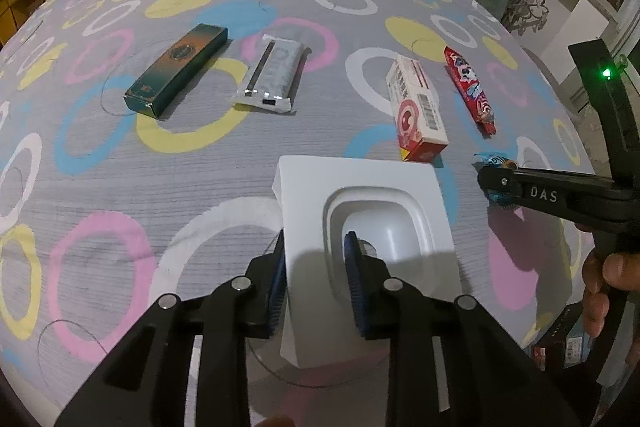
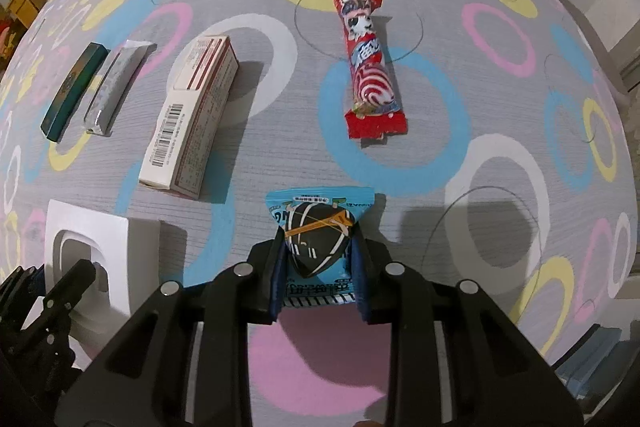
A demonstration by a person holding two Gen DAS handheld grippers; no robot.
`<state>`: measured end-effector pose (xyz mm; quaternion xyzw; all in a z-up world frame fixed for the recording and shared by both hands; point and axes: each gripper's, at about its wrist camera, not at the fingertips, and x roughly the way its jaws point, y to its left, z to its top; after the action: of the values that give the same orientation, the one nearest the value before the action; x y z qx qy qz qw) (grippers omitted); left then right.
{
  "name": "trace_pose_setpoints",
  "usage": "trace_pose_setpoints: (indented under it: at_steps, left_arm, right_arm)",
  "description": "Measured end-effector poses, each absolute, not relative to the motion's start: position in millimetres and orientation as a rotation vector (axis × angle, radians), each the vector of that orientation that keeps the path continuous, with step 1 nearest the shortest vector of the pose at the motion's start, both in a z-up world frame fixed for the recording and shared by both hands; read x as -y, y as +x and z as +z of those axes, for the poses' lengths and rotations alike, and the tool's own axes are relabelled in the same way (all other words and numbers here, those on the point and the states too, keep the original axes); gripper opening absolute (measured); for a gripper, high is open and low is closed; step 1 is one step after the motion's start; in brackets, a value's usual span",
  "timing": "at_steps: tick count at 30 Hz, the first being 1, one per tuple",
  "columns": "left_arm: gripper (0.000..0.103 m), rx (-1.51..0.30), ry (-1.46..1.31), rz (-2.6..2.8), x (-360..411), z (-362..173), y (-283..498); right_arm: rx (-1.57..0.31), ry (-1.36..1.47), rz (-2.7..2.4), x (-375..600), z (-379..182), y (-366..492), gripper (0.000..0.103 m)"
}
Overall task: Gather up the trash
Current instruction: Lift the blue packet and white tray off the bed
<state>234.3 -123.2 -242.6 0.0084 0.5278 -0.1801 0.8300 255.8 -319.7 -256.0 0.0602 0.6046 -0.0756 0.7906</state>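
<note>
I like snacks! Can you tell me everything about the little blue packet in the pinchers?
The blue snack packet is small, shiny and crinkly, like plastic film, with a black striped seed shape and an orange band printed on it, plus small text along its sealed ends. The right gripper pinches its sides between blue pads. Its far end points toward the red wrapper on the bedsheet.

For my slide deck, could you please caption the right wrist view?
Right gripper closed on a blue snack packet on the ringed bedspread.

At the right edge of the left wrist view, the right gripper bears the white letters "DAS" on its finger. Print on the boxes and wrappers is too small to read.
</note>
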Motion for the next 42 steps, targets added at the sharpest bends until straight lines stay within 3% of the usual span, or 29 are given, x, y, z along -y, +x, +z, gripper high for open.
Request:
trace_pose_setpoints:
  at_steps: [5, 6, 24, 42]
  left_arm:
    - [0.025, -1.109, 0.012, -0.381, 123, -239, 232]
    - [0.019, -1.105, 0.017, -0.377, 122, -238, 232]
    - [0.019, -1.052, 0.013, -0.375, 115, -211, 225]
    - [0.020, -0.973, 0.043, -0.378, 94, -154, 169]
  right_arm:
    - [-1.293, 0.117, -0.163, 321, -253, 255, 0.026]
    - [-1.292, 0.118, -0.164, 320, -253, 253, 0.026]
    - [-1.260, 0.107, -0.157, 315, -240, 249, 0.026]
    - [-1.084, 0.105, -0.050, 278, -152, 181, 0.026]
